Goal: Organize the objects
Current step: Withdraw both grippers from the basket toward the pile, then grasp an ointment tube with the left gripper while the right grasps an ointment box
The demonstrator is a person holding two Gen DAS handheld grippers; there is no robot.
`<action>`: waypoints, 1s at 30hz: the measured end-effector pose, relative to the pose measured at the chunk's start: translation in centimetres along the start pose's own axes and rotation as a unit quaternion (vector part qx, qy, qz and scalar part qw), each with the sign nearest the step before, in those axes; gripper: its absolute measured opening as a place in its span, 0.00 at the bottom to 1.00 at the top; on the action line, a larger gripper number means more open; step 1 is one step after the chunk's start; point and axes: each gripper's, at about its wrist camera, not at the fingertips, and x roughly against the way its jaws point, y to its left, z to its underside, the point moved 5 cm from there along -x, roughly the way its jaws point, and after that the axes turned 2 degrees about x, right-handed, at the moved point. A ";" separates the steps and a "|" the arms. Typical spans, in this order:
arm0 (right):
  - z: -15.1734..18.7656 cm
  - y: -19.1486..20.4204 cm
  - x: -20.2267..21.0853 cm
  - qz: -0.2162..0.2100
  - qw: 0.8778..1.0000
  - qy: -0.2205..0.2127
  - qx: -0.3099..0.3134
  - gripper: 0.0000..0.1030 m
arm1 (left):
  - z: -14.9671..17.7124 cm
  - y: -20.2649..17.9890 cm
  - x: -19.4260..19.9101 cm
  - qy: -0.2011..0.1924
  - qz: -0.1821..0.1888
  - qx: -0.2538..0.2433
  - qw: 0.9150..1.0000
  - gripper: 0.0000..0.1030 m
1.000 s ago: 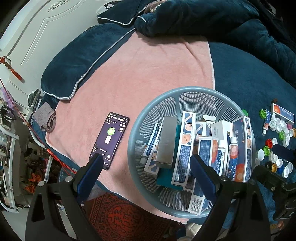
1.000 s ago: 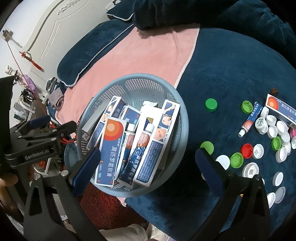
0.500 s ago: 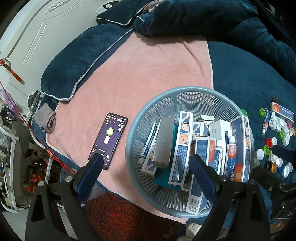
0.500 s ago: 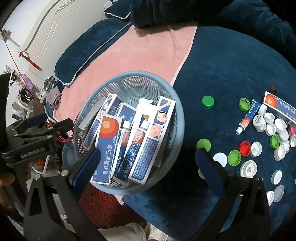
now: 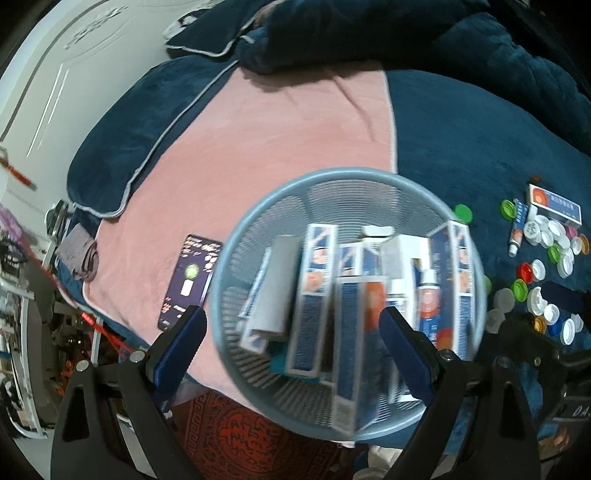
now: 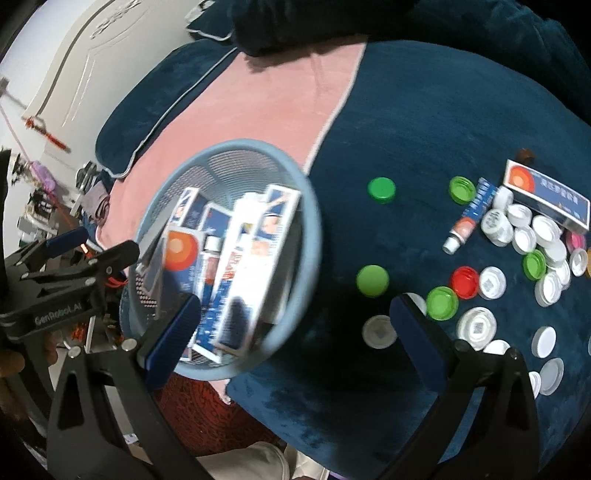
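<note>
A grey-blue mesh basket [image 5: 332, 192] [image 6: 225, 147] full of several blue-and-white ointment boxes and tubes stands at the bed's near edge. My left gripper [image 5: 291, 343] hangs open over its near rim with nothing between the fingers. My right gripper [image 6: 291, 325] is open too, above the basket's right rim and the dark blue blanket. To the right lie a loose tube [image 6: 467, 218] [image 5: 517, 230], a blue box with an orange disc [image 6: 546, 195] [image 5: 554, 205] and several bottle caps [image 6: 487, 282].
A phone [image 5: 190, 280] with a lit screen lies on the pink blanket [image 5: 258, 147] left of the basket. Pillows and a dark quilt [image 5: 406, 33] are heaped at the back. A red patterned rug [image 5: 251, 439] shows below the bed edge. Cluttered shelves stand at far left.
Both views have shifted right and blurred: the basket has slid left in the right wrist view, and more caps show. Both grippers stay open and empty.
</note>
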 end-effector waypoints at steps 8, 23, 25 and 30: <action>0.1 -5.4 1.4 0.003 0.999 -0.007 -0.053 1.00 | -0.9 -5.5 -0.4 0.000 0.008 -0.040 0.999 0.93; -0.6 -16.9 6.2 0.056 0.992 -0.031 -0.105 1.00 | -2.3 -19.4 -2.2 0.000 0.048 -0.127 0.991 0.93; -0.8 -18.2 6.5 0.060 0.992 -0.031 -0.109 1.00 | -2.6 -21.1 -2.8 0.002 0.052 -0.135 0.989 0.93; -1.5 -20.2 6.7 0.063 0.991 -0.033 -0.112 1.00 | -3.3 -24.3 -4.6 0.013 0.074 -0.141 0.987 0.87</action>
